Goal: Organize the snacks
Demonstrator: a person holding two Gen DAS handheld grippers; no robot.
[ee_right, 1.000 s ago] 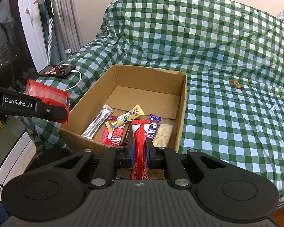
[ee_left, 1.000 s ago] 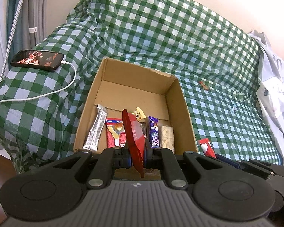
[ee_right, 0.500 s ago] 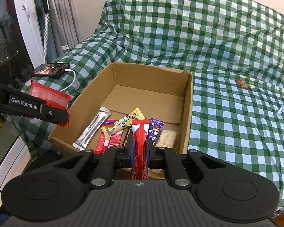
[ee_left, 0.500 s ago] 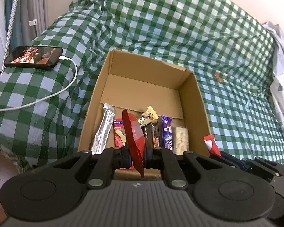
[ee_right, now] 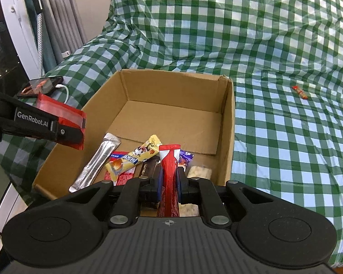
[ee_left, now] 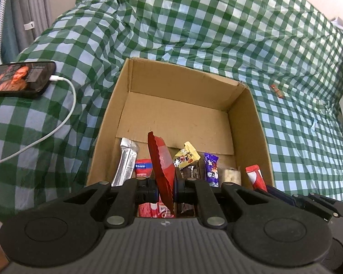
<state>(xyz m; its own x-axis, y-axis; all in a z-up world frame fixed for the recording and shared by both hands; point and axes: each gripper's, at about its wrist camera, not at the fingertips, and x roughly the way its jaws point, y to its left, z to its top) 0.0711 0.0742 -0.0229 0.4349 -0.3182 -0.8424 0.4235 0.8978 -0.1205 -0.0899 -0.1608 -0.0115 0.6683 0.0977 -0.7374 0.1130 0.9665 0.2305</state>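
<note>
Both grippers advanced over cardboard box [ee_right: 226, 123] | left gripper [ee_left: 165, 188] clamps red packet [ee_left: 161, 159], right gripper [ee_right: 169, 186] clamps red stick [ee_right: 169, 159] | box directly ahead, for depositing.

I am pointing my left gripper [ee_left: 165, 186] and my right gripper [ee_right: 169, 183] steeply downward, each clamping a red packet.

I see a green checked cloth [ee_left: 217, 34] over the bed. A phone [ee_left: 20, 78], screen lit, lies on it with a white cable [ee_left: 64, 114] plugged in. Grey curtains [ee_right: 66, 22] hang behind.
</note>
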